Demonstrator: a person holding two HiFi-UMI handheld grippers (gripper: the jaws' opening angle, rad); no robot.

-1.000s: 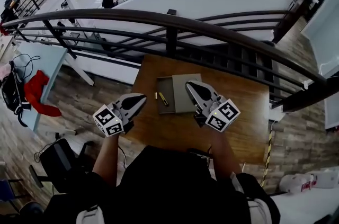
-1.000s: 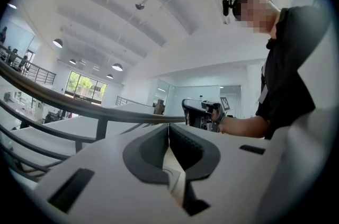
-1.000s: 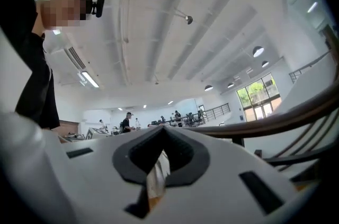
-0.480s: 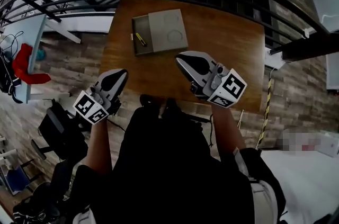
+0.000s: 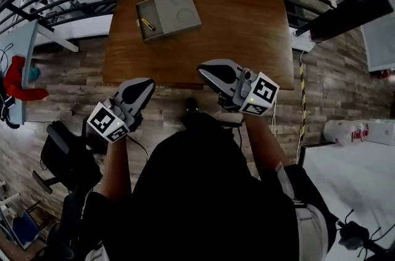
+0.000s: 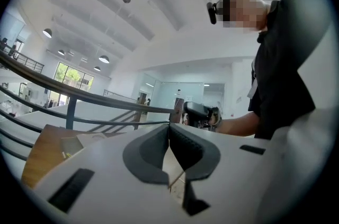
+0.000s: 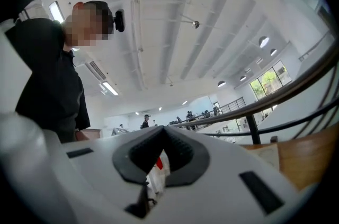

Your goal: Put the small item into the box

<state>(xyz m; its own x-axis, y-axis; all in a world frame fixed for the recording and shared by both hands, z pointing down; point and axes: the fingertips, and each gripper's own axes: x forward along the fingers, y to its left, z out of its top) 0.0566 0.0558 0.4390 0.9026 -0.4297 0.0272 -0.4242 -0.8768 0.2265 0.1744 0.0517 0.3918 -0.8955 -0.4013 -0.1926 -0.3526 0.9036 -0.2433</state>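
At 7 o'clock in the head view we hold the left gripper [image 5: 143, 86] just off the near edge of the table [image 5: 123, 56], its jaws pressed together with nothing between them. Up at 11 o'clock, well apart from both tools, the small item [image 5: 148, 24], a yellow stick, lies in the darker left section of the grey box [image 5: 179, 10]. We judge it may already be in place, though we cannot be sure. At 5 o'clock from the box, the right gripper [image 5: 207, 70] hangs likewise closed and empty. The risk is the long reach. Going in with closed jaws, we could shove the box toward the far edge or flick the item out.
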